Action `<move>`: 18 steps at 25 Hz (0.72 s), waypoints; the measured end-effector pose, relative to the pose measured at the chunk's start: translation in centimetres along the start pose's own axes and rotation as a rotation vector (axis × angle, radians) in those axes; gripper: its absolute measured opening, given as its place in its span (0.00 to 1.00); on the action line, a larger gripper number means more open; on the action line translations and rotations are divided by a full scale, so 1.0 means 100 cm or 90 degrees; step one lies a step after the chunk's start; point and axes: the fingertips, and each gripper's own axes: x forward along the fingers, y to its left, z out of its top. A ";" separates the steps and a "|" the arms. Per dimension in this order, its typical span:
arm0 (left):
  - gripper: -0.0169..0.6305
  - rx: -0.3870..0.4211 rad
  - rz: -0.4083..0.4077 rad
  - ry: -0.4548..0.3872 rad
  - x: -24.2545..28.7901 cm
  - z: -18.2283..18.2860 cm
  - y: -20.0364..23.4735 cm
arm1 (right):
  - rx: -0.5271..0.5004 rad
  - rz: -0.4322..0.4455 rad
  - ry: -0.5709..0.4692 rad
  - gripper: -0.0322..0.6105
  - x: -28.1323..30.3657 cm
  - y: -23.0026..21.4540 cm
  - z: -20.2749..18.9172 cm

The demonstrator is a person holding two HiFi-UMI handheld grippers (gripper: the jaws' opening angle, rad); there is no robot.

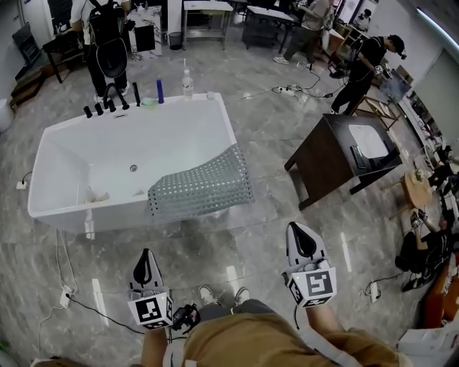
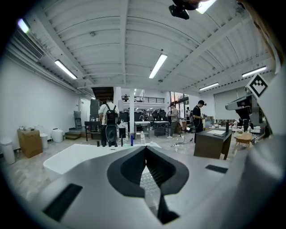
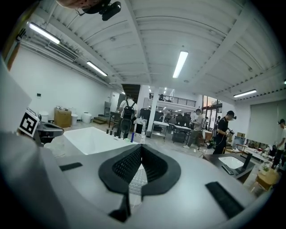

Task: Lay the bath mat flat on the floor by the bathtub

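Marble floor (image 1: pixel 272 240) is spreading beneath my left tongs (image 1: pixel 145 253) and right tongs (image 1: pixel 298 229), both pressing together empty; ahead of them the bath mat (image 1: pixel 204 188) is draping over the bathtub (image 1: pixel 64 213) rim.

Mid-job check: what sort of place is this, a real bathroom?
Probably not: it looks like an open lab or workshop hall. The bathtub stands among work tables, with cables across the floor and other people about.
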 end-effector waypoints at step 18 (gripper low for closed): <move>0.03 0.029 0.082 0.000 0.023 0.017 -0.033 | 0.011 0.072 0.030 0.06 0.059 -0.069 -0.037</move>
